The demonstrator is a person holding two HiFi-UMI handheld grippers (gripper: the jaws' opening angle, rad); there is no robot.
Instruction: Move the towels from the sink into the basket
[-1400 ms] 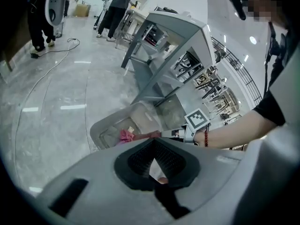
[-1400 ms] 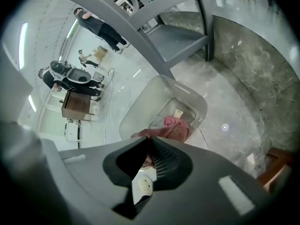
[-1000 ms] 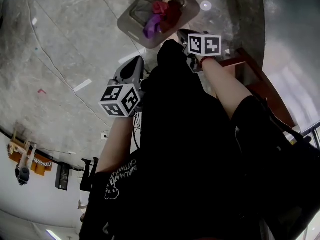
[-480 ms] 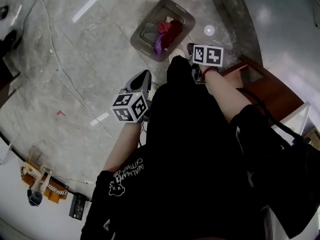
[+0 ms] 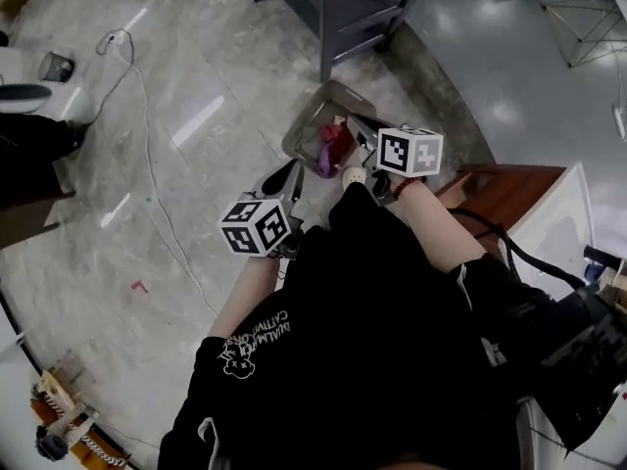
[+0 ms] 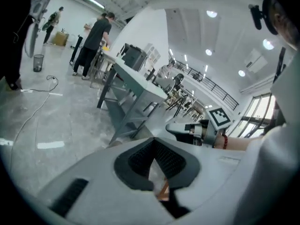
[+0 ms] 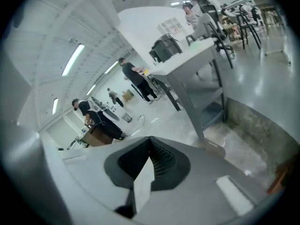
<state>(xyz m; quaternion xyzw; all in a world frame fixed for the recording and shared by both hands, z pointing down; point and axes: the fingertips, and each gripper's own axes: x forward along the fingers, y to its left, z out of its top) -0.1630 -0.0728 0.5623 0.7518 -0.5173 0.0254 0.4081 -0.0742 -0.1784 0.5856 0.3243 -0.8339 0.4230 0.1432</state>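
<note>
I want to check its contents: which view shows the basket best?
The head view: the basket sits on the floor, seen from above, with red and purple towels inside. Neither gripper view shows it clearly; both look out across the room.

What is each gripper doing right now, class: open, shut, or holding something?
Left gripper: shut, holding nothing.
Right gripper: shut, holding nothing.

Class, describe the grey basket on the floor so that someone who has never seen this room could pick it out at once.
Start at the grey metal table standing on the pale marbled stone floor. On the floor just beside its nearest leg sits a shallow grey rectangular basket. It is the only container holding bright cloth: a red towel and a purple towel.
</note>
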